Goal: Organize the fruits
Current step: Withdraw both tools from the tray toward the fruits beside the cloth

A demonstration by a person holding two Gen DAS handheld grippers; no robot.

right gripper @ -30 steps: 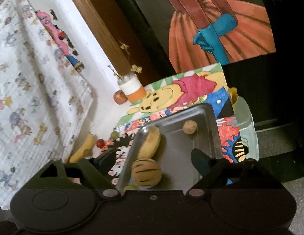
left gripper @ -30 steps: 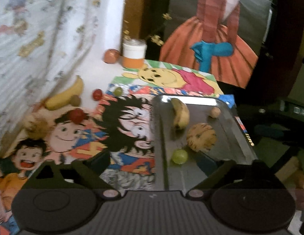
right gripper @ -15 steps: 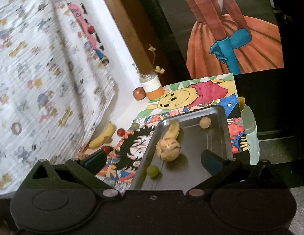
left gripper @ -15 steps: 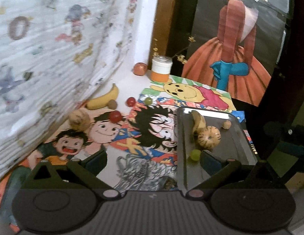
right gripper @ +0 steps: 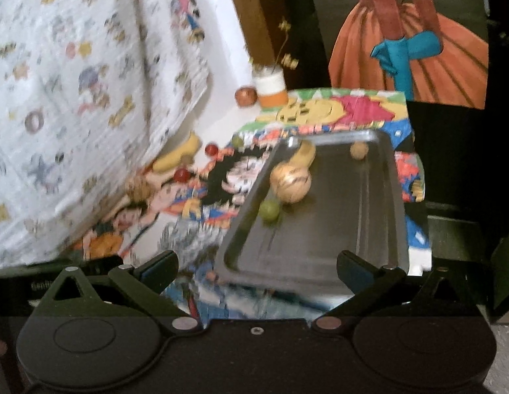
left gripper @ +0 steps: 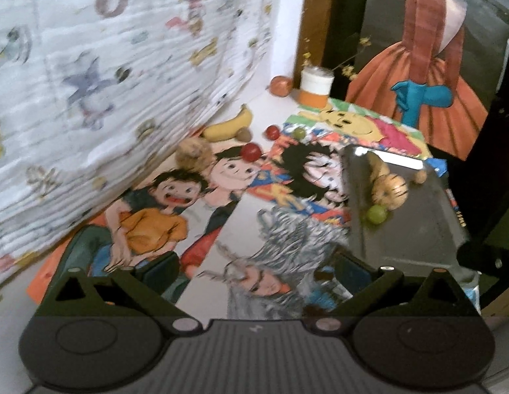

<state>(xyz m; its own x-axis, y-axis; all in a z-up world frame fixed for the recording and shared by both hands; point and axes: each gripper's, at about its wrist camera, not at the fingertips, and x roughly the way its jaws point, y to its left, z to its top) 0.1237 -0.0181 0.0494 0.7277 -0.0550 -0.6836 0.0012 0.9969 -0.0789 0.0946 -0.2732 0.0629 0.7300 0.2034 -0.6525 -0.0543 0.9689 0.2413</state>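
A metal tray (left gripper: 418, 229) (right gripper: 336, 229) lies on the right of a cartoon-print mat. In it are a striped melon (left gripper: 390, 188) (right gripper: 290, 180), a green grape (left gripper: 376, 214) (right gripper: 269, 210), a banana (right gripper: 305, 154) and a small brown fruit (right gripper: 359, 149). Loose on the left are a banana (left gripper: 228, 124), a kiwi (left gripper: 244, 135), red fruits (left gripper: 250, 151) (left gripper: 271, 132), a green fruit (left gripper: 298, 132) and a tan melon (left gripper: 192, 156). My left gripper (left gripper: 256, 271) and my right gripper (right gripper: 256, 266) are open and empty, held back above the near edge.
A white and orange jar (left gripper: 315, 87) and an apple (left gripper: 280, 85) stand at the back. A patterned cloth (left gripper: 106, 82) hangs along the left. A dress drawing (left gripper: 425, 65) leans at the back right. The table drops off right of the tray.
Both grippers have pulled back and up from the tray, so the fruits look smaller and farther. The left view has swung left over the mat. Fruits have not moved.
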